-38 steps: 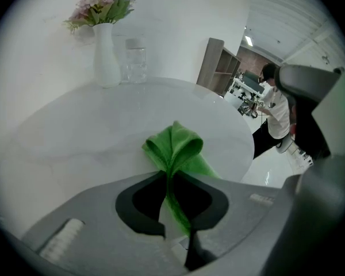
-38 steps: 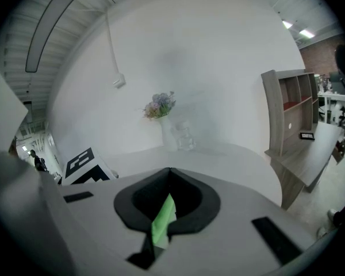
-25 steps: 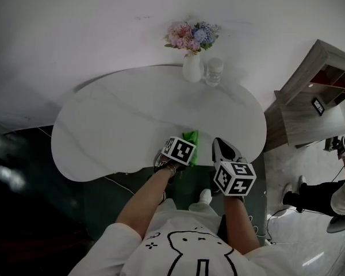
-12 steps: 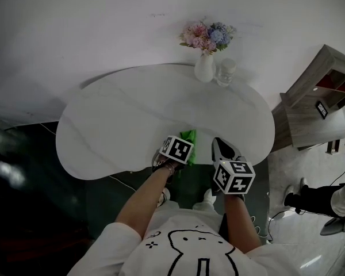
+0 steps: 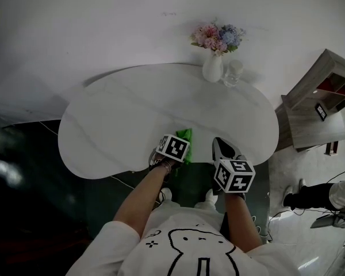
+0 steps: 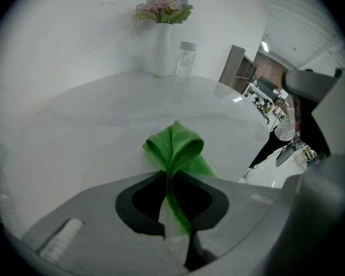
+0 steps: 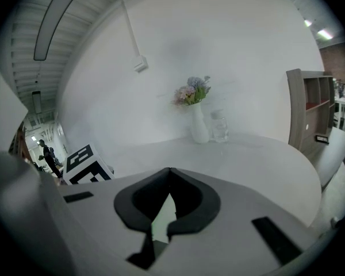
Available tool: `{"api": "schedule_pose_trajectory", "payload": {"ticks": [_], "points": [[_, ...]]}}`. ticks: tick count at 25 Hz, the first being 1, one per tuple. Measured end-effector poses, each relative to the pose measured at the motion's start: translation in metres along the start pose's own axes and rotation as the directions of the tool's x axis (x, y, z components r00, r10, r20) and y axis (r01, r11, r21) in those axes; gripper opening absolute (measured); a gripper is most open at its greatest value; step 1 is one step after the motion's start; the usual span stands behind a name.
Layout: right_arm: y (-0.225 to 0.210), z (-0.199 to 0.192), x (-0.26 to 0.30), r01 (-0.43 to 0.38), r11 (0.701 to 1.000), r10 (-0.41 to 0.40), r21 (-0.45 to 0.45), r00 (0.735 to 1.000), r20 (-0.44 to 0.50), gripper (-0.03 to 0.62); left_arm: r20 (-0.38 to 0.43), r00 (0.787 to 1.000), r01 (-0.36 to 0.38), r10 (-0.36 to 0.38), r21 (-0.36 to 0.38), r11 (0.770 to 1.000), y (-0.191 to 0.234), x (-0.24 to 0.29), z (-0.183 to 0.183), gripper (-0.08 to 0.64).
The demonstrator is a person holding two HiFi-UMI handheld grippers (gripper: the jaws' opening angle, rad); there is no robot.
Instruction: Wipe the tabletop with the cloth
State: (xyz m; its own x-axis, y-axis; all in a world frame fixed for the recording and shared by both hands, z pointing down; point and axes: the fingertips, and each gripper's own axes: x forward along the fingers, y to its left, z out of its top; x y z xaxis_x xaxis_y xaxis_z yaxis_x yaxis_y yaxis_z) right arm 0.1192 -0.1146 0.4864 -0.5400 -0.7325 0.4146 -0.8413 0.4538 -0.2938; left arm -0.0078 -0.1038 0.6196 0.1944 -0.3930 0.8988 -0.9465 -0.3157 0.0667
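Note:
The green cloth [image 5: 186, 138] lies bunched near the front edge of the white oval tabletop [image 5: 121, 119]. My left gripper [image 5: 180, 149] is shut on it, and in the left gripper view a fold of the cloth [image 6: 176, 147] is pinched between the jaws of that gripper [image 6: 169, 176] while the rest rests on the tabletop [image 6: 92, 131]. My right gripper [image 5: 219, 144] hovers at the table's front edge, just right of the cloth. It is shut with nothing in it, and in the right gripper view its tips [image 7: 169, 171] touch above the tabletop [image 7: 247, 154].
A white vase of flowers [image 5: 213, 68] and a glass jar [image 5: 233, 72] stand at the table's far right edge. A wooden shelf unit [image 5: 319, 99] stands to the right, with a person [image 5: 333, 195] on the floor beyond it. The floor to the left is dark.
My left gripper has dragged the cloth leftward along the table's front edge relative to the vase. The right gripper has kept its place beside it.

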Motion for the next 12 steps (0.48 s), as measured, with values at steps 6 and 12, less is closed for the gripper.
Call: {"api": "schedule_pose_trajectory", "payload": {"ticks": [6,12], "points": [[0.023,-0.002,0.008,-0.005,1.000,0.005,-0.012,1.000,-0.002,-0.002,0.003,1.000,-0.015,0.015,-0.014,1.000,0.025,-0.010,-0.014,0.055],[0.045,-0.001,0.021,-0.015,0.999,0.015,-0.041,1.000,-0.002,-0.002,0.009,1.000,-0.019,0.019,-0.032,0.999,0.048,-0.018,-0.026,0.055]]}}
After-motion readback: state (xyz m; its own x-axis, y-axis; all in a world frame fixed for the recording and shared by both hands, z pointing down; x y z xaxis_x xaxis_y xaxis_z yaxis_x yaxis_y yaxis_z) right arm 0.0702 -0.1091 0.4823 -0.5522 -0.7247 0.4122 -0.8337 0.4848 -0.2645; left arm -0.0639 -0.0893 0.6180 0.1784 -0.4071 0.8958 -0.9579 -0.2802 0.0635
